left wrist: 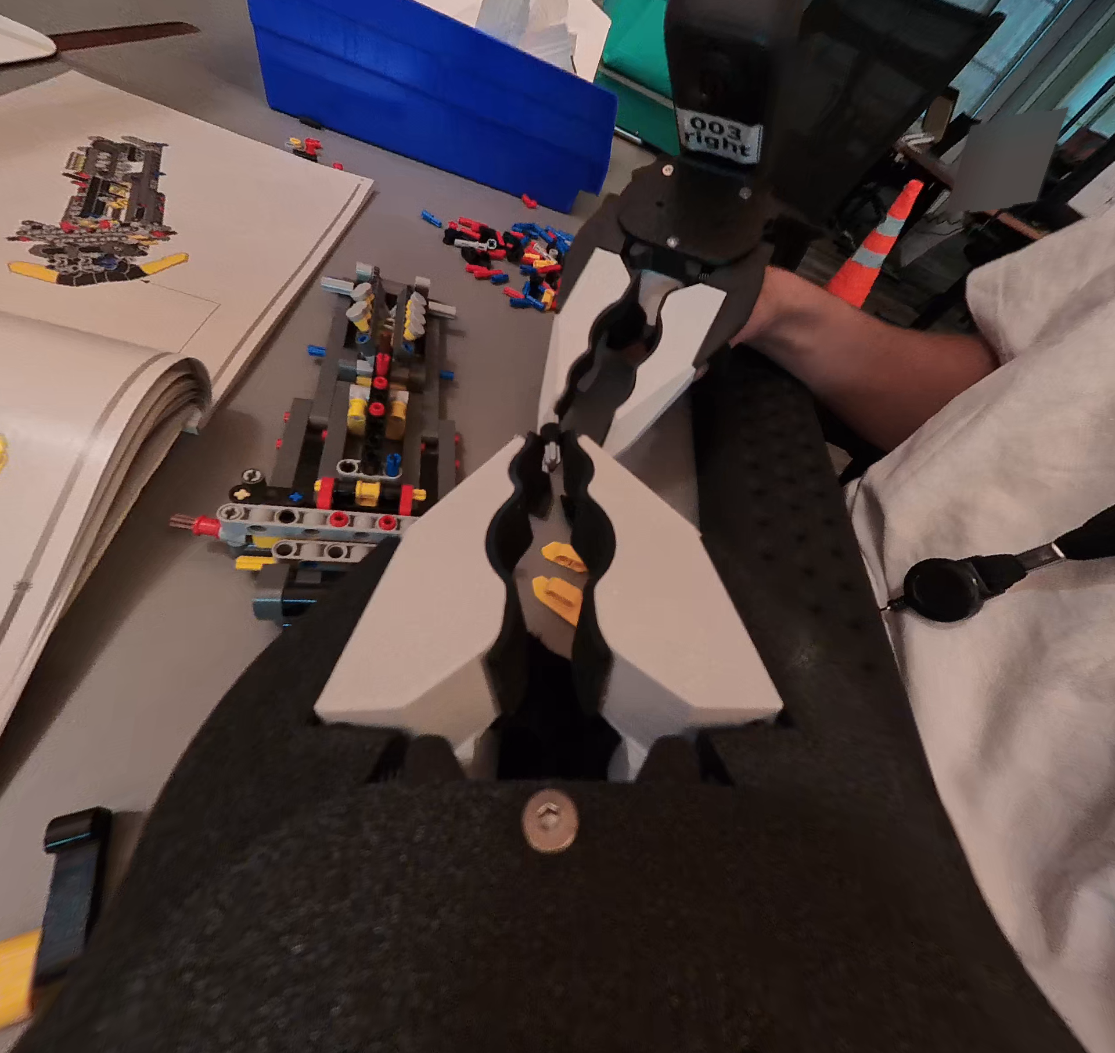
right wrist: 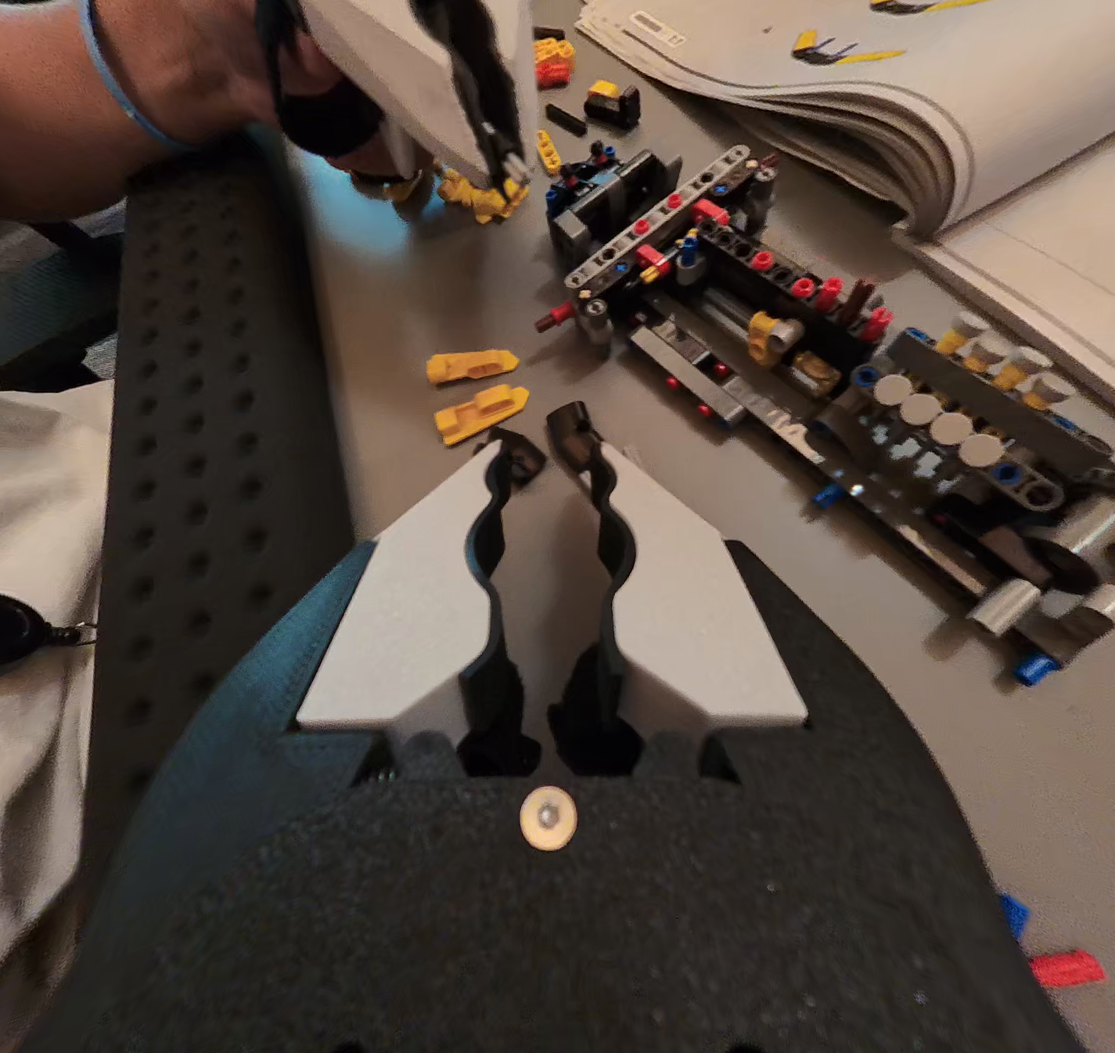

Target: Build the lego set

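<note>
Grey small pin point(left wrist: 550, 456) pinched in my left hand-held gripper point(left wrist: 552, 451) may slip, while my right hand-held gripper point(right wrist: 546, 439), narrowly open and empty, could knock the yellow pieces point(right wrist: 476, 388) at 11 o'clock.

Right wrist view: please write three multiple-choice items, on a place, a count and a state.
1. Where do the loose yellow pieces nearest the right gripper lie? A in a bin; B on the table; C on the booklet.
2. How many are they? A two; B three; C five.
3. The right gripper is: A open; B shut on a pin; C shut on a beam.
B: they lie flat on the grey surface ahead of its tips. A: two lie side by side. A: its fingers stand apart, empty.
</note>
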A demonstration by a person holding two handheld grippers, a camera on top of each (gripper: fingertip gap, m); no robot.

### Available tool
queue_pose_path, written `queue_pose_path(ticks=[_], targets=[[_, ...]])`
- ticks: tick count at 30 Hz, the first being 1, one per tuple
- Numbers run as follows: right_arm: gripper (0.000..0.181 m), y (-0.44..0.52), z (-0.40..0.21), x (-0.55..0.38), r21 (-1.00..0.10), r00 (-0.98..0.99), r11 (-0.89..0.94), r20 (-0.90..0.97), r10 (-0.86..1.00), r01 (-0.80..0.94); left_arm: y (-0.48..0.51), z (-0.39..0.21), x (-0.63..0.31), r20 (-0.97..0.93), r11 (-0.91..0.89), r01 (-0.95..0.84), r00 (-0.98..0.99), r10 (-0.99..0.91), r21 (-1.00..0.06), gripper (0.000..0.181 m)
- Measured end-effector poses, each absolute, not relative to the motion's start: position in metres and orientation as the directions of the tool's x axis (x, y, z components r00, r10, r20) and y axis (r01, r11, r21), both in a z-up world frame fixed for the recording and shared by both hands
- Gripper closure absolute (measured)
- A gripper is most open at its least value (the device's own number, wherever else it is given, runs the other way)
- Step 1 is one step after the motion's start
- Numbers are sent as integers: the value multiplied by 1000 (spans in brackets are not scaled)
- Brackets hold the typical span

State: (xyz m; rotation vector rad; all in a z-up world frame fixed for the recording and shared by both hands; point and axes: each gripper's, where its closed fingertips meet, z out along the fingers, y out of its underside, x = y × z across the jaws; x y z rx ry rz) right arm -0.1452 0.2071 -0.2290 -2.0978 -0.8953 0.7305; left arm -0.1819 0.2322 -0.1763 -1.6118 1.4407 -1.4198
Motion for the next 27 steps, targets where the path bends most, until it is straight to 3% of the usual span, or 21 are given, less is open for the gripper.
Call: queue_pose_path(ticks=[15,22,27], targets=[[167,220,-250,-159,-724,480,-414,-130,868,552,228,-171,-187,302,-231,-364,-151,-941,-902,176],[174,231,-218,-164,-784,406,-16,303,862,620,232,-186,-193,312,-231,-449,-114,-943,-863,176],[175,226,-182,-183,-809,392,160,434,811,565,225,-188,-194,247,-153,-469,-145,-958,-870,176]])
